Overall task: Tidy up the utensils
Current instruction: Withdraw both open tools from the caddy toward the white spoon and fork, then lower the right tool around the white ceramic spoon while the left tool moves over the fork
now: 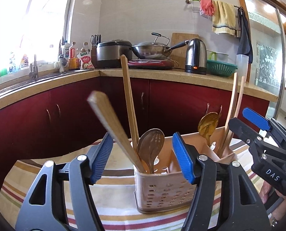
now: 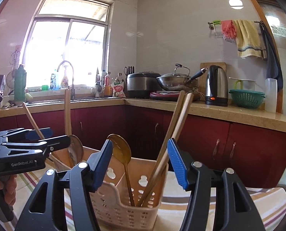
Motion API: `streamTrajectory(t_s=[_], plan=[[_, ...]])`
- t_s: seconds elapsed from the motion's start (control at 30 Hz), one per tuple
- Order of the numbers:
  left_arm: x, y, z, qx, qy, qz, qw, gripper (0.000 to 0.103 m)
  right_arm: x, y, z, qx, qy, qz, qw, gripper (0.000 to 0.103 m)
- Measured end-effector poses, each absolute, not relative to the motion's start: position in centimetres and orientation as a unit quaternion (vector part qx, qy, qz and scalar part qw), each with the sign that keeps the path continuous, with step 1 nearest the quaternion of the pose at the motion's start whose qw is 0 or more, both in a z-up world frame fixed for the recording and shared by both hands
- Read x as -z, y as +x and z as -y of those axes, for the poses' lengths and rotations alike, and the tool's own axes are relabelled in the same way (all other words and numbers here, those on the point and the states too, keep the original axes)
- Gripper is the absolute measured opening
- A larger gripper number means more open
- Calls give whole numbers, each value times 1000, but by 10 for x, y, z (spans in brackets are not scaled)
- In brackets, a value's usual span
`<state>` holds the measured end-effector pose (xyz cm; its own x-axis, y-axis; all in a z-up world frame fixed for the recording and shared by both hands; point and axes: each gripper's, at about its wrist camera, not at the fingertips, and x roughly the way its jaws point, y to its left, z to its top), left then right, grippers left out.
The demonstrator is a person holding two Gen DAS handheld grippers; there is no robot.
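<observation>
In a kitchen, on a striped-cloth table [image 1: 46,188], the utensil caddy [image 1: 162,190] holds chopsticks [image 2: 172,144] and spoons [image 1: 149,146] upright in its end compartments, so the left claw [image 1: 143,159] and right claw [image 2: 140,163] hover spread, pinching nothing.

Between the blue-padded black left gripper [image 1: 143,157] fingers stands a beige perforated utensil holder [image 1: 162,190] with tan wooden chopsticks [image 1: 129,104] and a bronze spoon [image 1: 150,146], on a striped tablecloth [image 1: 114,207] beneath.
</observation>
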<state>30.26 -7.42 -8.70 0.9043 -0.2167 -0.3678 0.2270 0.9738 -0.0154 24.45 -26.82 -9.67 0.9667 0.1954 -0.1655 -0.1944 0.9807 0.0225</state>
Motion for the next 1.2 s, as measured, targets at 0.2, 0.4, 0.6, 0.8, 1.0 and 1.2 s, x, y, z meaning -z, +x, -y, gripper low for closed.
streamTrajectory(t_s=[0.2, 0.4, 0.6, 0.8, 1.0, 1.2], plan=[[79, 271, 65, 109, 8, -190, 976, 70, 93, 220, 277, -81, 30, -126, 988, 58], [90, 237, 54, 100, 4, -232, 967, 71, 105, 196, 275, -63, 43, -180, 981, 58], [110, 213, 35, 87, -3, -282, 955, 71, 132, 180, 263, -61, 54, -243, 967, 58], [131, 189, 12, 71, -10, -314, 947, 71, 162, 173, 241, -70, 53, -302, 949, 58], [147, 175, -14, 50, -17, -336, 941, 71, 187, 176, 221, -76, 53, -354, 931, 58], [160, 173, -33, 35, -24, -351, 935, 71, 203, 184, 209, -63, 38, -389, 918, 58]])
